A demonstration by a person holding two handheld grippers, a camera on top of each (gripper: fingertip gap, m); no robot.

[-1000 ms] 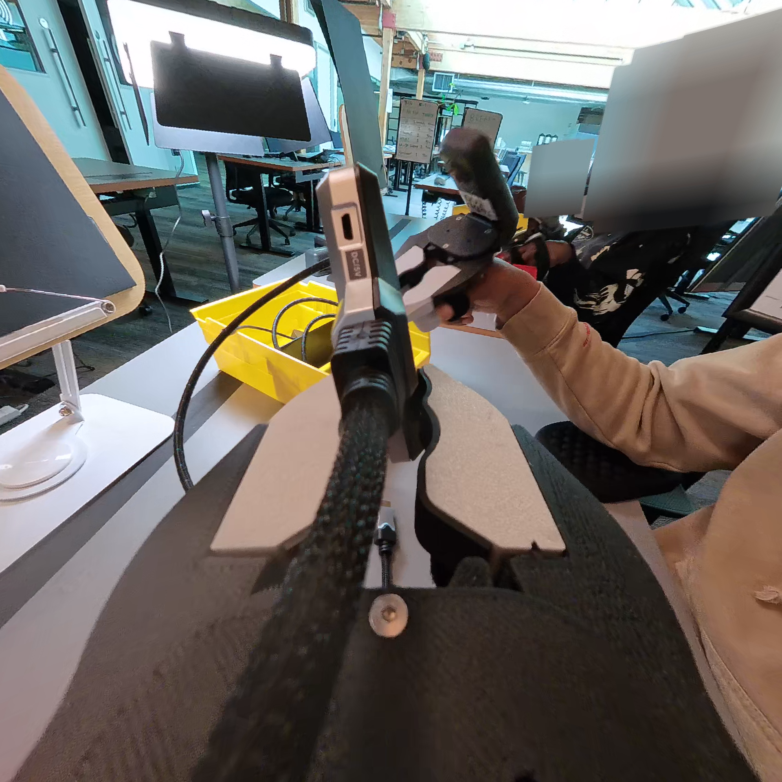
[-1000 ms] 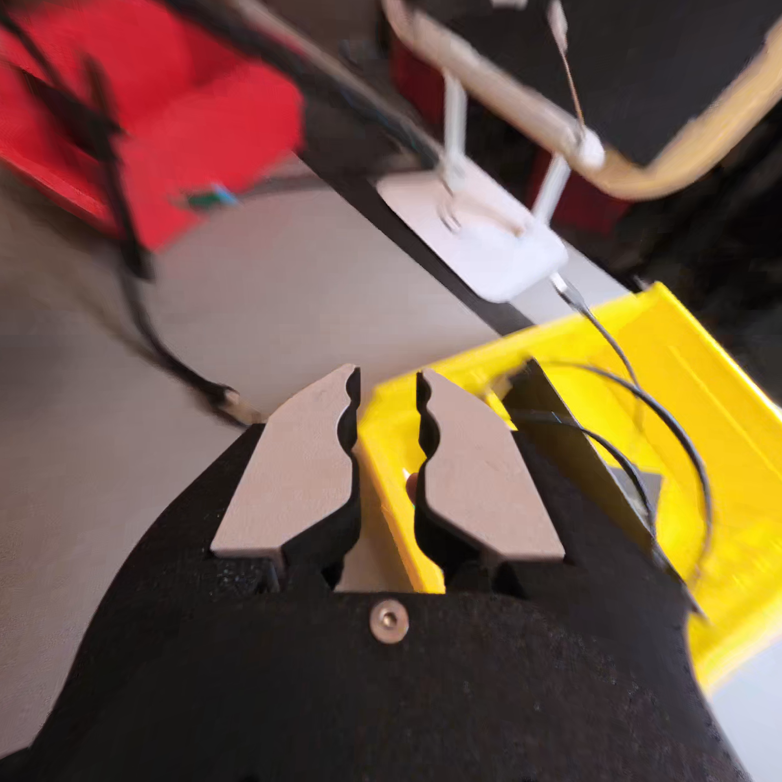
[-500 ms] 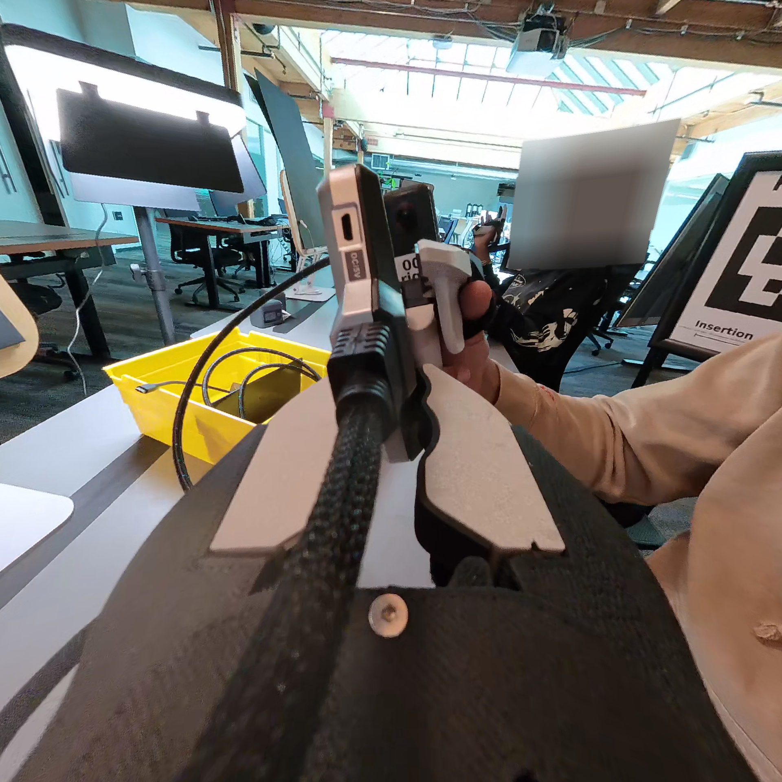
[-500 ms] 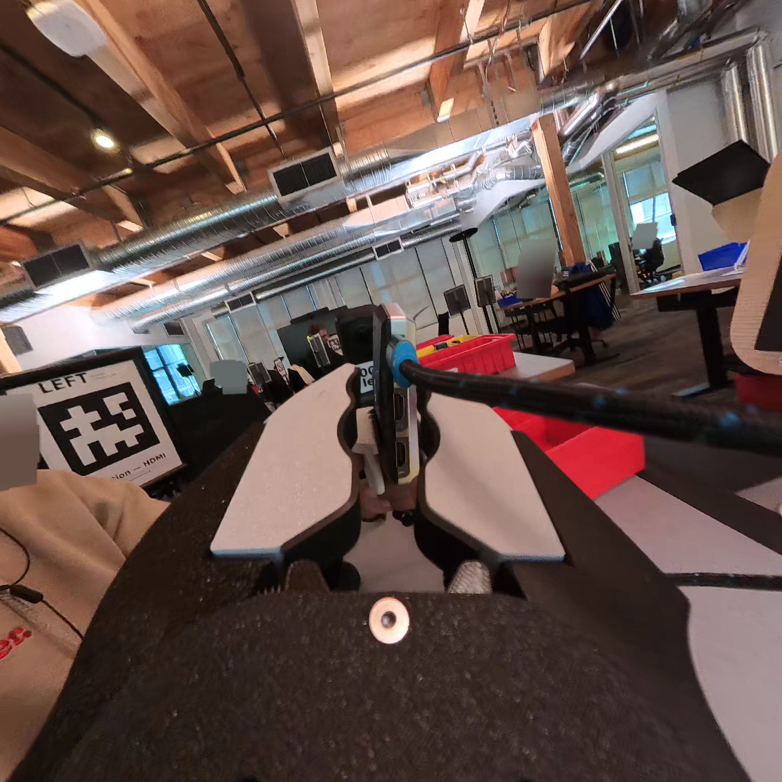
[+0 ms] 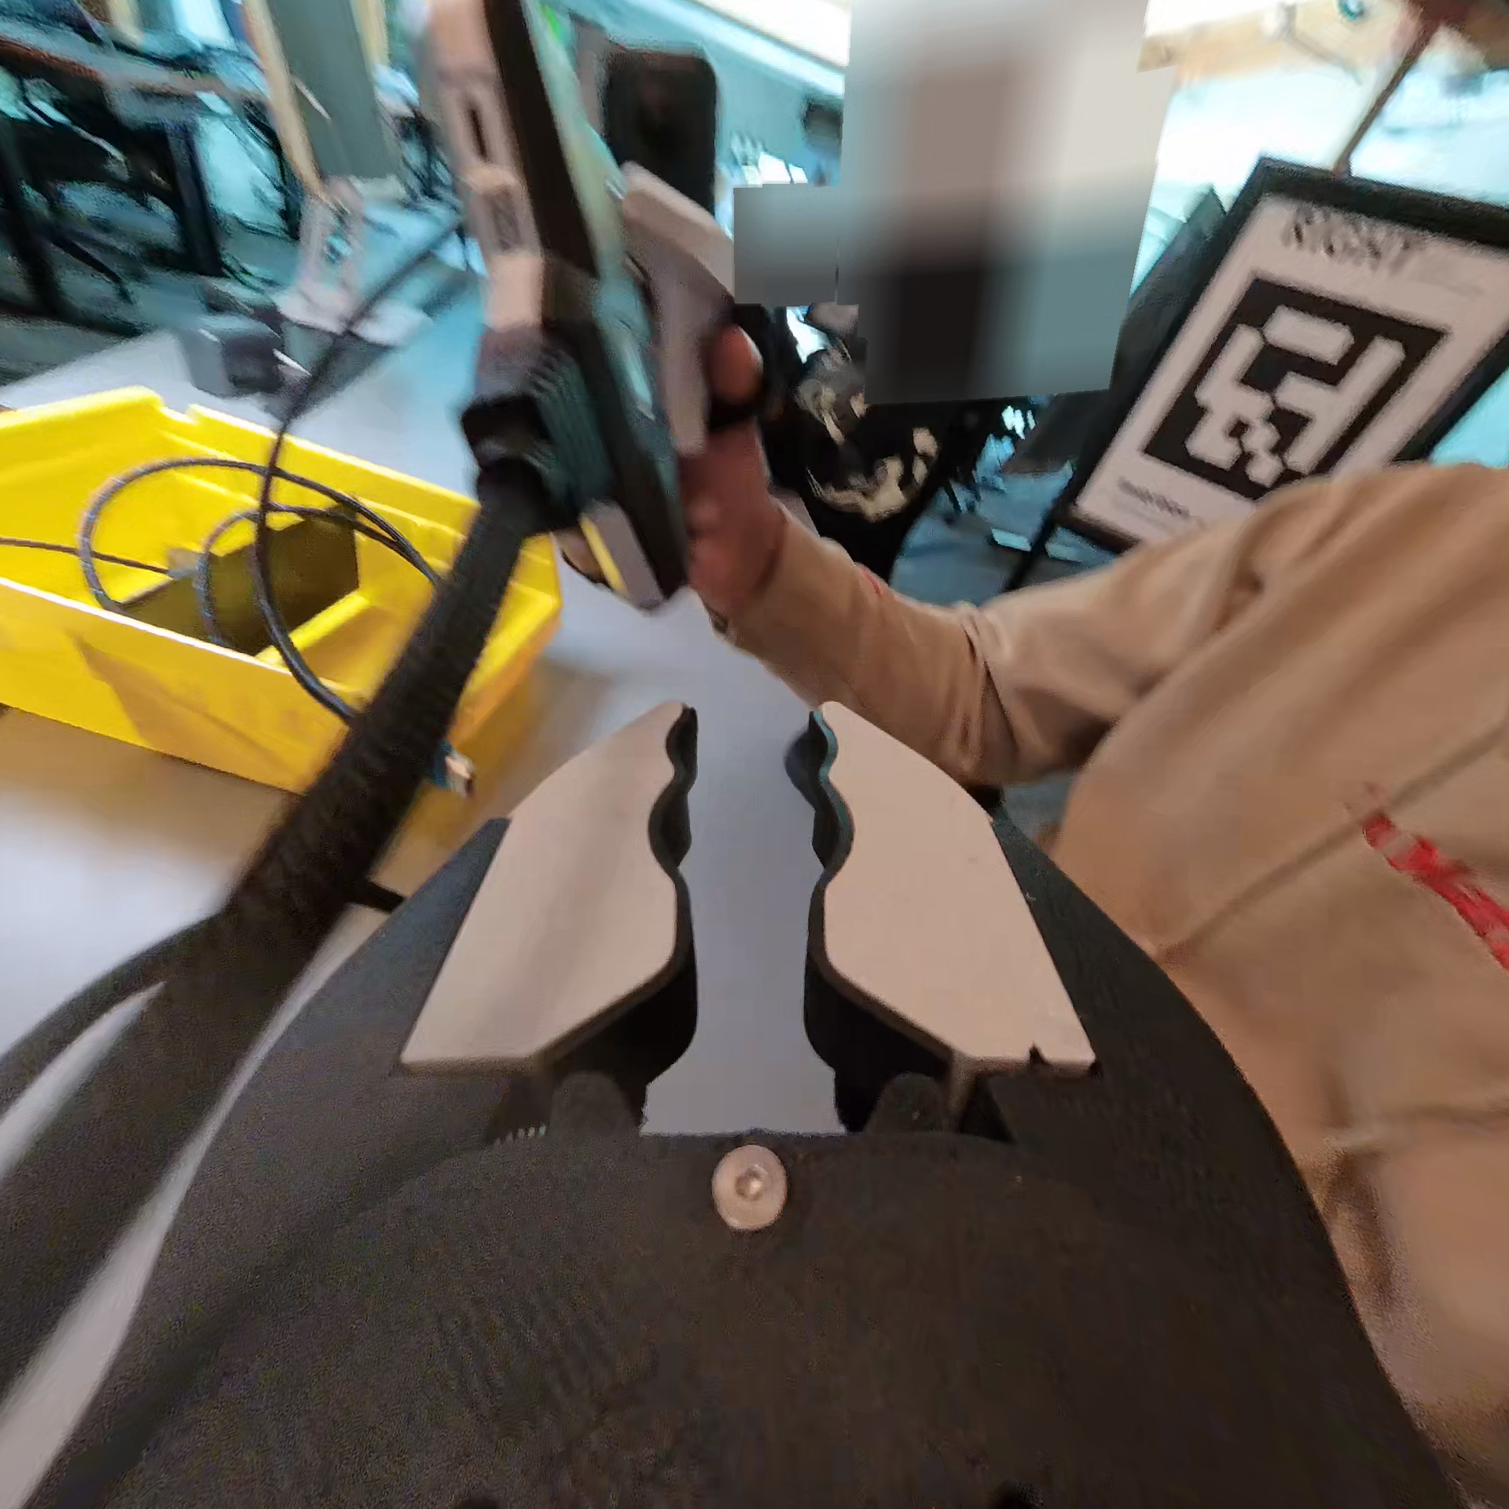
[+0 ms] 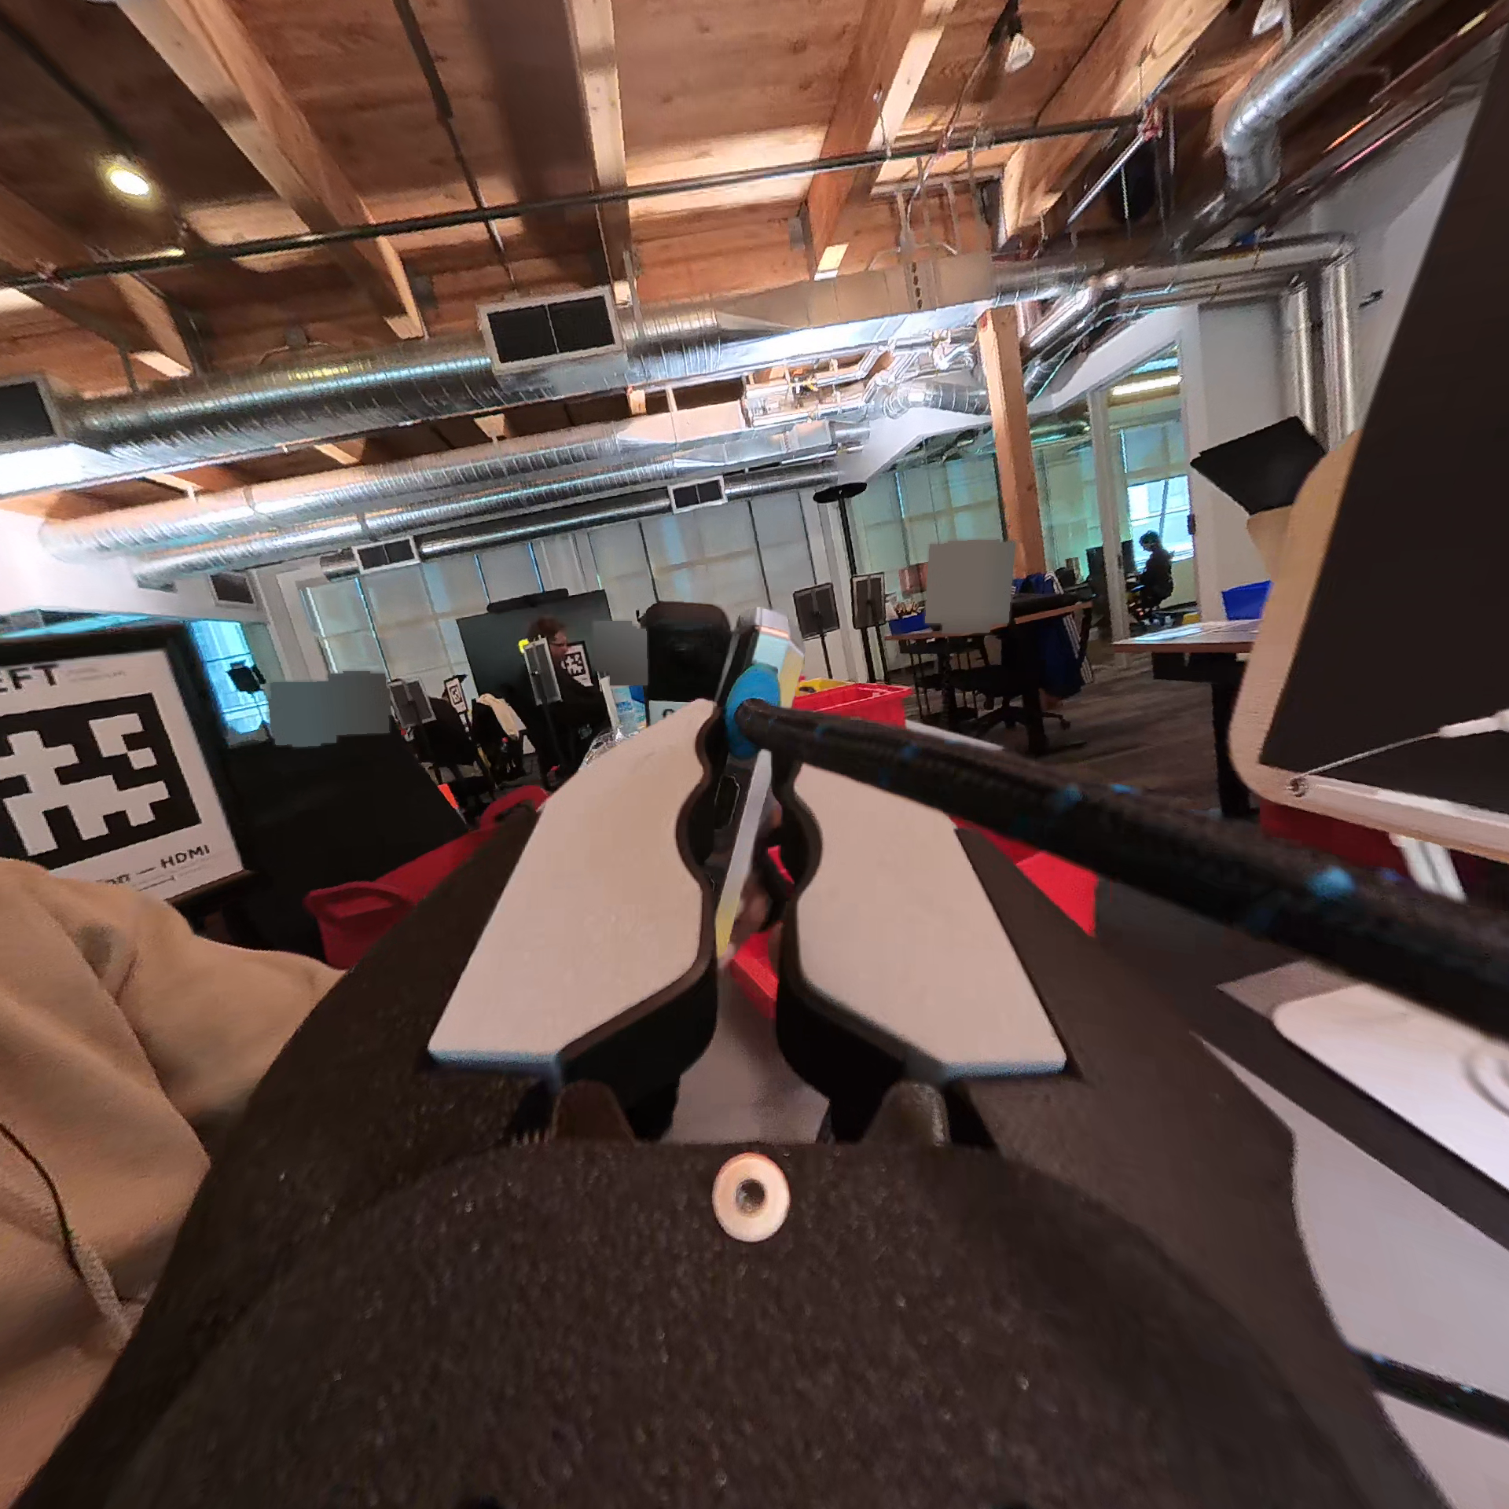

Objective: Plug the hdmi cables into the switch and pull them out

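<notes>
The switch (image 5: pixel 588 269), a slim dark and silver box, is held upright in the air by my right gripper (image 6: pixel 751 751), which is shut on its silver edge (image 6: pixel 747 825). A thick black braided HDMI cable (image 5: pixel 392 735) is plugged into the switch's lower end and hangs down to the left. In the right wrist view its blue plug (image 6: pixel 755 706) sits in the switch and the cable (image 6: pixel 1061 808) runs off right. My left gripper (image 5: pixel 751 723) is open and empty, below and in front of the switch, apart from it.
A yellow bin (image 5: pixel 204 718) with thin black cables stands on the grey table (image 5: pixel 122 882) to the left. A framed marker sign (image 5: pixel 1306 367) stands at the right. Red bins (image 6: pixel 857 702) lie behind the switch. A white stand base (image 6: pixel 1404 1061) is at right. The tips of one gripper are about 11 centimetres away from the tips of the other.
My left gripper has let go of the switch, opened and pulled back below it. My right gripper has closed on the switch and holds it alone.
</notes>
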